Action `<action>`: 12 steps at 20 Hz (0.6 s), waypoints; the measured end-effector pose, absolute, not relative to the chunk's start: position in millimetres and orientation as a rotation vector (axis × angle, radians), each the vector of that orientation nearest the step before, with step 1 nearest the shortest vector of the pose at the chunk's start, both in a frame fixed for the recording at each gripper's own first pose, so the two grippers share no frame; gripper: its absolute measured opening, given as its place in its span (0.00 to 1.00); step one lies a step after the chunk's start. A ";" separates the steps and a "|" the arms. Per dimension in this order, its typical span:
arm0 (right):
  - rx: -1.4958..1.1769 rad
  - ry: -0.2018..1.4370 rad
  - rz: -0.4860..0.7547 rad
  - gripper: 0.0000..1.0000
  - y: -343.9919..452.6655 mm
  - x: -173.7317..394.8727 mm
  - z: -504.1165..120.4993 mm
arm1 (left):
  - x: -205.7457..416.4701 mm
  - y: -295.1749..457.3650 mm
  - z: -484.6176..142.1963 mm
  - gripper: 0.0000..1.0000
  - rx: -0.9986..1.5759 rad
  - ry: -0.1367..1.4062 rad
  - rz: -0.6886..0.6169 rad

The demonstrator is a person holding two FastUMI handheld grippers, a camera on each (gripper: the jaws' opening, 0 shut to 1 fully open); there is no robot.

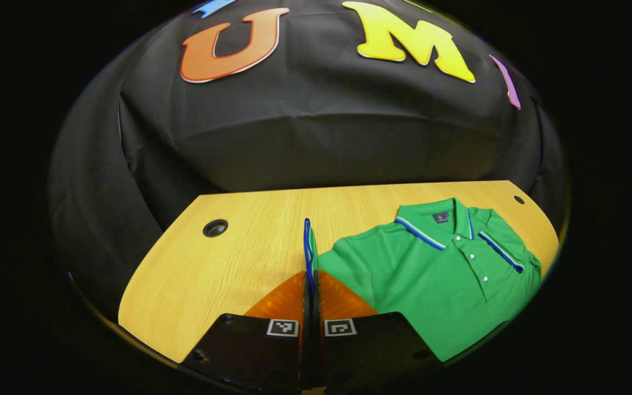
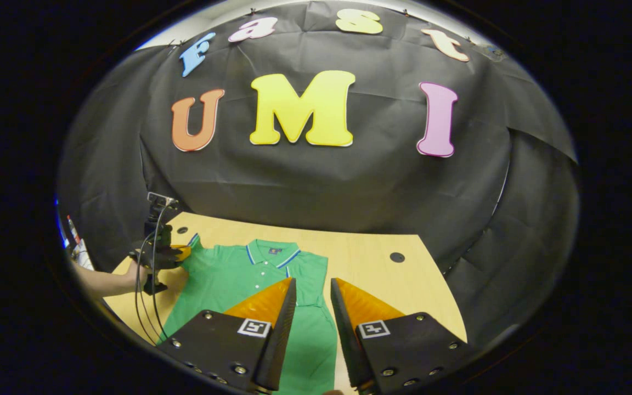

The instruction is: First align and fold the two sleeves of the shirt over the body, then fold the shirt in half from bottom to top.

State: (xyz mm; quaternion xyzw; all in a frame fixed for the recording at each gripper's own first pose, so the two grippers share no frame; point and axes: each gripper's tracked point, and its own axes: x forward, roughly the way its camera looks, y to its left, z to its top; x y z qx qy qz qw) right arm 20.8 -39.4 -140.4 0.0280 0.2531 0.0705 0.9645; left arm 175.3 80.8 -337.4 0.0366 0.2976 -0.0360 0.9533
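A green polo shirt (image 1: 431,285) with blue and white trim lies face up on the wooden table (image 1: 228,274), collar toward the wall. My left gripper (image 1: 310,274) is shut on the edge of the shirt's sleeve (image 1: 309,241), which stands up thin between the fingers, lifted off the table at the shirt's left side. The right gripper view shows the shirt (image 2: 228,280) with the left gripper (image 2: 181,253) holding that sleeve at its far left corner. My right gripper (image 2: 313,281) hovers open over the shirt's right side, nothing between its fingers.
A person's hand and forearm (image 2: 124,281) hold the left gripper, cables hanging below it. The table has round cable holes (image 1: 215,227) (image 2: 397,257) near its back corners. Bare wood (image 2: 382,280) lies right of the shirt. Black cloth walls close in behind.
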 end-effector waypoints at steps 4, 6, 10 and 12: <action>0.073 0.488 0.132 0.41 -46.1 17.1 -132.6 | 178.9 40.8 -315.1 0.03 0.107 0.582 -0.136; 0.070 0.474 0.122 0.43 -52.6 13.0 -126.8 | 178.3 18.9 -311.8 0.03 0.122 0.584 -0.167; 0.075 0.454 0.098 0.43 -70.4 5.2 -120.1 | 174.9 -23.4 -316.8 0.03 0.126 0.598 -0.216; 0.077 0.447 0.084 0.43 -78.2 2.3 -117.1 | 171.8 -39.0 -324.8 0.03 0.116 0.613 -0.213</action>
